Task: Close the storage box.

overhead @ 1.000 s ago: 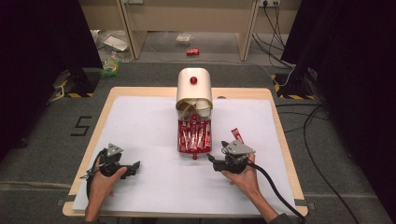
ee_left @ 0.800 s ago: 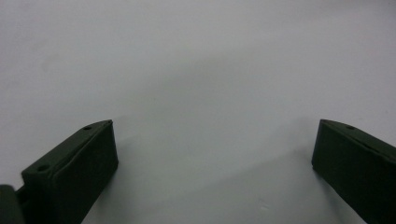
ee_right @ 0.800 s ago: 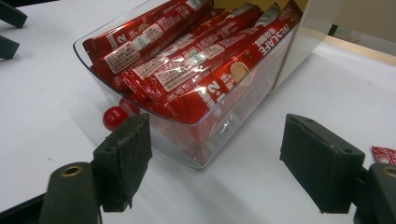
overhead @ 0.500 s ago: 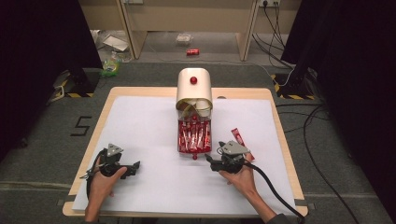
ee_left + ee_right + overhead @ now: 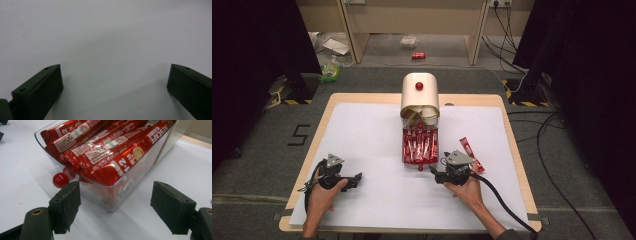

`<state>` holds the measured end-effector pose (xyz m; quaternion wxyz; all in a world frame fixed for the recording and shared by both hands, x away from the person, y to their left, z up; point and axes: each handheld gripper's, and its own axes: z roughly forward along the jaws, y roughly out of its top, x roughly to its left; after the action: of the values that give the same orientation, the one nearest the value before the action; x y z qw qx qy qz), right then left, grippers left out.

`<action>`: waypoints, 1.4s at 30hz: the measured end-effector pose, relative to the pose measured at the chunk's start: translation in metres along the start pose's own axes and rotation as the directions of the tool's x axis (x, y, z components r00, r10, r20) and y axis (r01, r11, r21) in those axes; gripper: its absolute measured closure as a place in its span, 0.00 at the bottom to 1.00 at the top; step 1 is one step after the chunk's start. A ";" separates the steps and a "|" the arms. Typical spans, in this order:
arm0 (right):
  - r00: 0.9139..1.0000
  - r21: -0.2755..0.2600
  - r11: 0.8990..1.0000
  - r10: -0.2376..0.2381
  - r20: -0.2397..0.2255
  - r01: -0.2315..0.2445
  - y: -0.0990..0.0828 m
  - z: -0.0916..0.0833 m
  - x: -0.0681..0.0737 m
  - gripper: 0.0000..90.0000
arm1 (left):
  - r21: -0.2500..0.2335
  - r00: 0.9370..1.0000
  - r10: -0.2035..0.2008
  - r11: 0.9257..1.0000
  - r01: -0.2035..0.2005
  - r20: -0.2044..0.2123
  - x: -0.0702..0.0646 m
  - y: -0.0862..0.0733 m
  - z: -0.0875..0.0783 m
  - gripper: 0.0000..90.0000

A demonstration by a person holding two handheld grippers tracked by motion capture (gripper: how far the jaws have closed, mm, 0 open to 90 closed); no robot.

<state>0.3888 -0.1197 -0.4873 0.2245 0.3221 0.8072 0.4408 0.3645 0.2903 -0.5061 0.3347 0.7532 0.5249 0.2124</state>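
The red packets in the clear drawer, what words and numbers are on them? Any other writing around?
"NESCAFE": on a red packet at the front of the clear drawer.
"2+1": on the same packet, nearer its end.
"2": on another packet.
"5": on the floor left of the table.
Small white label print: too blurred to read.

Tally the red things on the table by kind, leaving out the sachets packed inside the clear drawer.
Red knobs: 2, on the drawer and on the cream dispenser
Loose red sachet: 1, beside the right gripper
Total: 3
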 end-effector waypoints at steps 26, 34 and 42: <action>0.999 -0.074 0.997 0.031 0.007 -0.030 0.014 0.007 -0.011 0.30 | 0.000 1.000 0.000 1.000 0.000 0.000 0.000 0.000 0.000 0.00; 0.999 -0.070 0.997 0.040 0.014 -0.039 0.016 0.012 -0.016 0.29 | 0.000 1.000 0.001 1.000 -0.001 -0.001 0.000 0.000 0.000 0.00; 0.999 -0.072 0.997 0.031 0.028 -0.029 0.019 0.016 -0.018 0.28 | 0.000 1.000 0.000 1.000 0.000 -0.001 0.000 0.000 0.000 0.00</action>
<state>0.4181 -0.1160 -0.4779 0.2411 0.3321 0.7826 0.4681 0.3645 0.2902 -0.5061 0.3346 0.7532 0.5249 0.2127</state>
